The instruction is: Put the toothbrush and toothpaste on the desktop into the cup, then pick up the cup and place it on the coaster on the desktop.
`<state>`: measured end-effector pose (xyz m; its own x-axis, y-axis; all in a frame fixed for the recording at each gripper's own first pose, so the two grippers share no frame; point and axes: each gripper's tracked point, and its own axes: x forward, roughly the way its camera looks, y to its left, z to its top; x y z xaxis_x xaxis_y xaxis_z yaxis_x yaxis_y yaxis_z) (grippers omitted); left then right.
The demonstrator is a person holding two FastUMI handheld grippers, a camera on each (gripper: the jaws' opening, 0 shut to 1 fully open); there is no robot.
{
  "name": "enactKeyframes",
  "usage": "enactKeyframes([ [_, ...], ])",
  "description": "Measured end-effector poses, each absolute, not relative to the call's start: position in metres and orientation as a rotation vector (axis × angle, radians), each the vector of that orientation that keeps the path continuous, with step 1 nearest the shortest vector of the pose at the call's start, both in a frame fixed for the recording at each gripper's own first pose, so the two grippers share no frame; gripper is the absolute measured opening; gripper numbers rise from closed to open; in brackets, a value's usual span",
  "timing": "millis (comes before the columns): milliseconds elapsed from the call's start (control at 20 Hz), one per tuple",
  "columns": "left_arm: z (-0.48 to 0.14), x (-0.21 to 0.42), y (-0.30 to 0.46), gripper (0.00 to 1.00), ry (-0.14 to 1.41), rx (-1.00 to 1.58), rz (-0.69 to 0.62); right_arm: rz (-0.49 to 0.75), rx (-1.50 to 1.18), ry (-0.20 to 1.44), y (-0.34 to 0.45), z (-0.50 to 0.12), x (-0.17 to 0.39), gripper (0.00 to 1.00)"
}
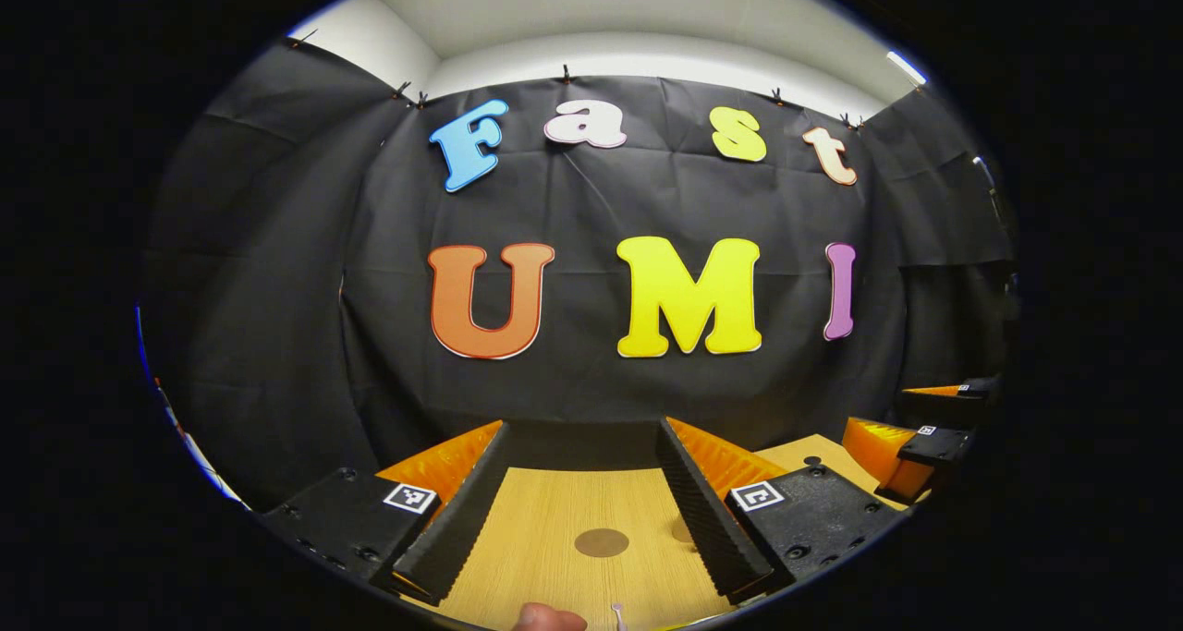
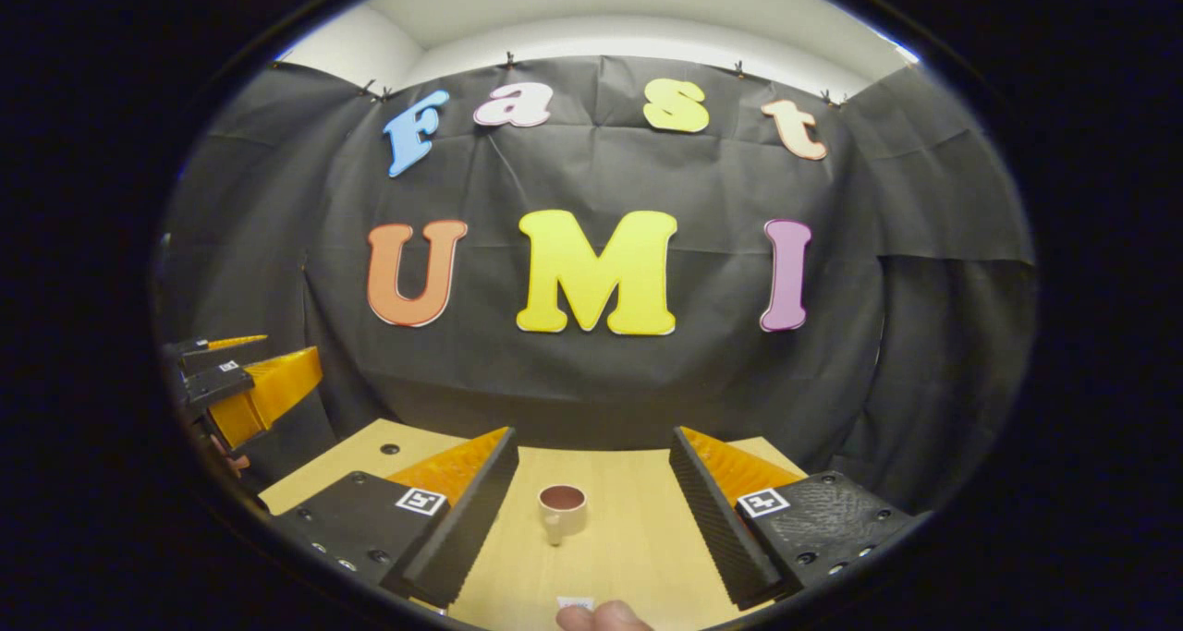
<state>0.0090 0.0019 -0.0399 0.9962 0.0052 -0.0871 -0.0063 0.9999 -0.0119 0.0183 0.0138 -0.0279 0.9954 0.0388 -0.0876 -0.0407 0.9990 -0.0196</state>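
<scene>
In the left gripper view, the left gripper (image 1: 584,520) hangs above the wooden desktop (image 1: 545,539) with its jaws spread wide — nothing sits between the two ribbed black fingers (image 1: 457,511), and they touch nothing. Going left to right: the left finger with its orange backing, then the bare wood in the gap, where a flat round brown coaster (image 1: 602,542) lies a little ahead of the fingertips and roughly centred between them, then the right finger. At the very bottom edge, below the coaster, a fingertip of the person's hand (image 1: 549,618) pokes in, and just beside it to the right is a small pale object too small to identify. Farther right, beyond the right finger, the right gripper (image 1: 910,446) shows at the side, held above the desktop's edge; from here its jaws look parted.

In the right gripper view, the left gripper (image 2: 236,382) appears far to the left, raised over the desktop's corner. The right gripper (image 2: 591,511) is released too, jaws wide apart and empty. Between its fingers (slightly left of centre) stands a cream cup (image 2: 562,511), upright on the wood, its inside dark, clear of both pads. Nearer the camera, at the bottom edge, lies a small white item, cut off, with another fingertip (image 2: 601,617) just beside it.
</scene>
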Motion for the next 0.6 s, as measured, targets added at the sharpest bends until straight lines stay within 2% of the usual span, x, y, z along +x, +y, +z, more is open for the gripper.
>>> enactKeyframes([
  [350, -0.072, -0.004, -0.004, 1.0, 0.161, 0.019, -0.006, 0.061, -0.016, 0.222, 0.007, -0.072, 0.016, 0.98],
  [600, -0.116, -0.026, -0.014, 1.0, 0.279, 0.028, -0.047, 0.081, -0.032, 0.398, -0.001, -0.122, 0.002, 0.98],
])
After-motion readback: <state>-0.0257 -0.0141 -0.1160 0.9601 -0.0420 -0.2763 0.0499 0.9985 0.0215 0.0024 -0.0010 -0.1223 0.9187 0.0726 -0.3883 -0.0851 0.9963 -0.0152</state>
